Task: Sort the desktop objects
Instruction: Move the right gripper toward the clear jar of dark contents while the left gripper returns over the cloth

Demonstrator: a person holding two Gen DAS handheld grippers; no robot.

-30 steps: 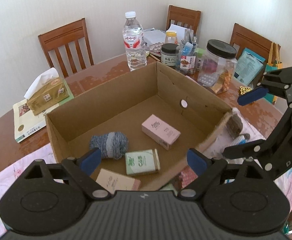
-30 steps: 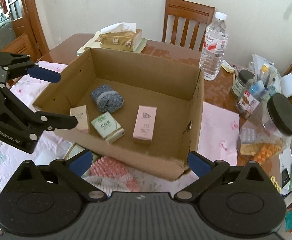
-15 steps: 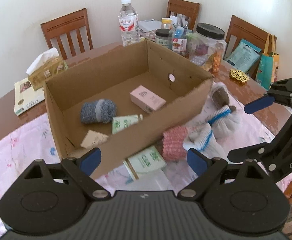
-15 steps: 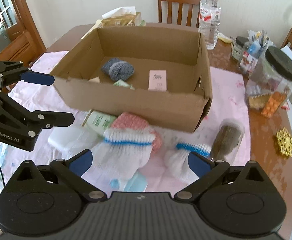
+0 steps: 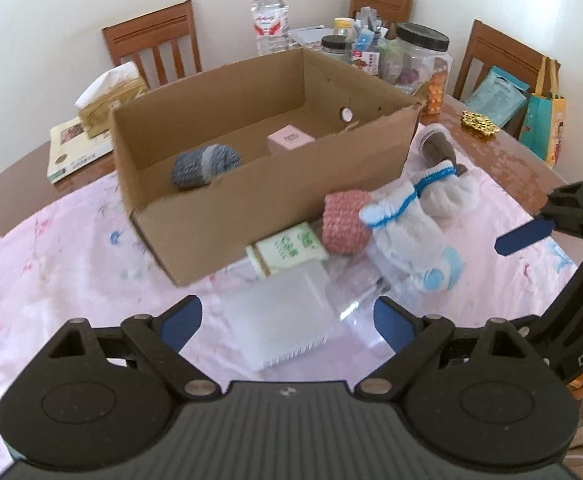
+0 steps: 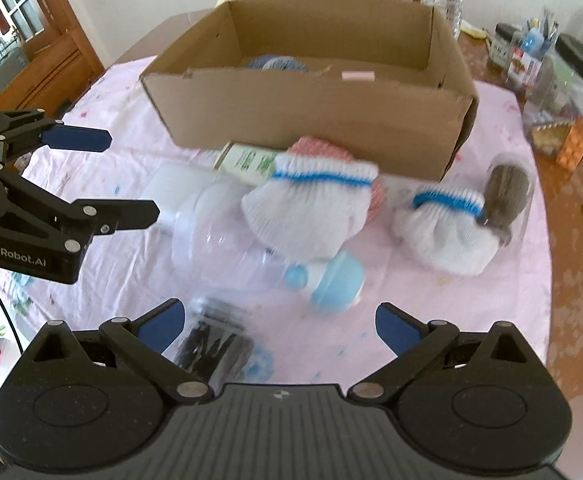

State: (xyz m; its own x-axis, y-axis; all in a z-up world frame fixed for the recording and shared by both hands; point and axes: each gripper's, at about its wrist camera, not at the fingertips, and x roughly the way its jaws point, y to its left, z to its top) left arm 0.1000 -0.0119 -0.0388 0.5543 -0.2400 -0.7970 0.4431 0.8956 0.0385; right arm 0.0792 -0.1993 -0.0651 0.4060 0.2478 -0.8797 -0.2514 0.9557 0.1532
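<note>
Left wrist view shows the left gripper [image 5: 287, 320] spread wide and empty above a white plastic case [image 5: 279, 320] on the pink-clothed table [image 5: 71, 248]. The right gripper [image 6: 277, 322] is likewise wide and holds nothing, hovering over a dark jar [image 6: 215, 344] and a clear bottle [image 6: 219, 232] with a blue cap [image 6: 337, 280].

The unsorted things lie crowded just in front of the box [image 5: 275, 196]: a green pack [image 5: 291, 248] touches the box wall, a pink knit roll [image 5: 345, 222] sits beside it, and a white sock [image 6: 311, 204] drapes over the bottle. A second white sock [image 6: 447, 232] leans against a tipped jar of brown stuff [image 6: 507, 192], apart to the right.

The likely trouble is the crowding. Fingers closing on the case may catch the clear bottle, which is round and would probably roll off across the cloth. Lifting a sock could drag its neighbour, since they overlap. The two grippers also hang near one another, so reaching for the same pile risks a knock. The images are blurred, so exact edges are hard to judge.

Inside the box lie a grey-blue yarn ball [image 5: 205, 164] and a pink carton [image 5: 291, 140]; its near wall hides the rest of the floor.
</note>
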